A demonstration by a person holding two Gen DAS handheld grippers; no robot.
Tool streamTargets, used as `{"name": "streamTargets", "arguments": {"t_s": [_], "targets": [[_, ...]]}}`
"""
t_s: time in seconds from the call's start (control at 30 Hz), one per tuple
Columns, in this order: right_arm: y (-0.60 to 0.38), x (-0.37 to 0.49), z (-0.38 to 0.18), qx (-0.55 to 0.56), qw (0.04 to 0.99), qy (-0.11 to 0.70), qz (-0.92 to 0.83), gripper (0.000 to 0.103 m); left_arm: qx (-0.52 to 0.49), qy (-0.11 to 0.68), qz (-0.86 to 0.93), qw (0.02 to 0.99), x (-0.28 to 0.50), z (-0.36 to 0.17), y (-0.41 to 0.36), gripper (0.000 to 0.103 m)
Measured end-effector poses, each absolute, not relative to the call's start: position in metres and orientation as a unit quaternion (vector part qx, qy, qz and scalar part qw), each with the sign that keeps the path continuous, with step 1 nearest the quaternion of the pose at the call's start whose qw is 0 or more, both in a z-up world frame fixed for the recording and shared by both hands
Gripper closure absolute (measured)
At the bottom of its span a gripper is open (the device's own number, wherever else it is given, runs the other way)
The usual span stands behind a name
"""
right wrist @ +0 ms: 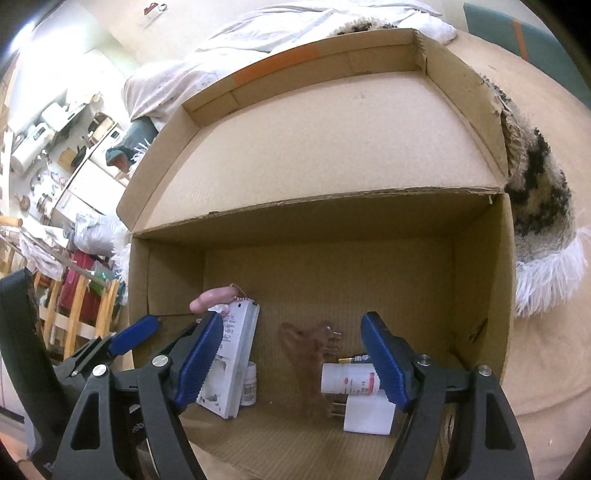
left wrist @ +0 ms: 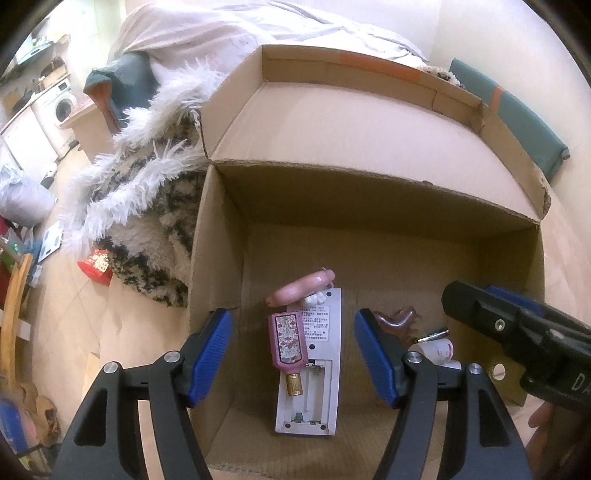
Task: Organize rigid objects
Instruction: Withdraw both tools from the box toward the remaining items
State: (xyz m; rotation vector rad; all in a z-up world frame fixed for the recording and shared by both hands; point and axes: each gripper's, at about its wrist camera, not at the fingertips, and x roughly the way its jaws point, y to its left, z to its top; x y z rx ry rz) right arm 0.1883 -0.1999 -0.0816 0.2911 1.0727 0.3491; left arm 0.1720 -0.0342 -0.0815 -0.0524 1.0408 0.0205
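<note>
An open cardboard box (left wrist: 369, 199) (right wrist: 325, 218) holds the objects. My left gripper (left wrist: 293, 354) hangs open over a pink floral perfume bottle (left wrist: 289, 341), whose gold cap points toward me. The bottle lies on a white remote (left wrist: 317, 373) (right wrist: 236, 365) whose battery bay is uncovered. A pink toy (left wrist: 303, 286) (right wrist: 214, 295) rests at the remote's far end. My right gripper (right wrist: 293, 354) (left wrist: 480, 299) is open above a brown translucent comb (right wrist: 308, 354) (left wrist: 397, 319), a white bottle (right wrist: 347, 378) (left wrist: 437, 349) and a white plug (right wrist: 369, 413). Nothing is held.
A small white jar (right wrist: 250, 384) stands behind the remote. The box flap (left wrist: 351, 122) folds away at the back. A shaggy black-and-white rug (left wrist: 147, 206) and bedding (left wrist: 207, 33) flank the box. A red packet (left wrist: 95, 266) lies on the floor and a wooden rack (right wrist: 74, 306) stands left.
</note>
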Motion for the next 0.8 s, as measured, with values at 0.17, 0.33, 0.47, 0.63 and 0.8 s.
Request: {"name": "streamTargets", "arguments": {"t_s": [0.17, 0.33, 0.47, 0.63, 0.8], "targets": [[-0.203, 0.184, -0.072, 0.153, 0.836, 0.499, 0.169, 0.021, -0.034, 0.491, 0.011, 0.871, 0.163, -0.073, -0.030, 0.037], [-0.212, 0.164, -0.054, 0.158, 0.844, 0.484, 0.170, 0.022, -0.044, 0.496, 0.014, 0.867, 0.153, -0.061, -0.026, 0.037], [-0.217, 0.144, -0.043, 0.153, 0.850, 0.472, 0.175, 0.022, -0.051, 0.489, 0.012, 0.871, 0.137, -0.047, -0.025, 0.037], [-0.222, 0.121, -0.040, 0.162, 0.848, 0.470, 0.182, 0.022, -0.037, 0.487, 0.011, 0.872, 0.110, -0.042, -0.024, 0.037], [-0.225, 0.099, -0.046, 0.173, 0.840, 0.479, 0.187, 0.022, -0.041, 0.499, 0.014, 0.866, 0.084, -0.049, -0.015, 0.037]]}}
